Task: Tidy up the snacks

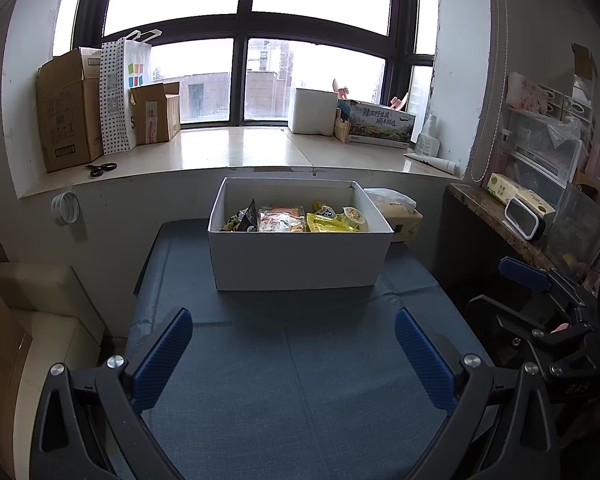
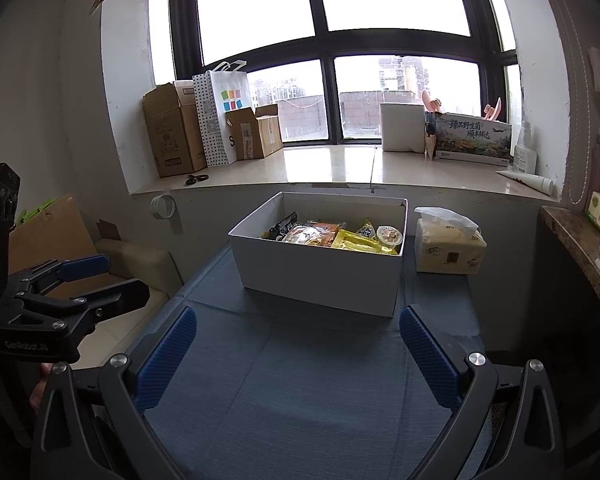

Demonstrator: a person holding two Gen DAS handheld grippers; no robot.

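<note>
White box (image 1: 300, 256) sits at the far edge of the blue surface (image 1: 292, 380), with the snacks (image 1: 296, 218) all inside it. Near half of the surface is bare. Both the left hand-held gripper (image 1: 294, 352) and right hand-held gripper (image 2: 298, 354) hang spread wide, holding nothing. Snacks could be just packed or waiting to come out; any grab should be soft, since the bags crush.

snacks (image 1: 296, 218) lower parts hidden by white box (image 1: 300, 258) wall; labels too small
</note>
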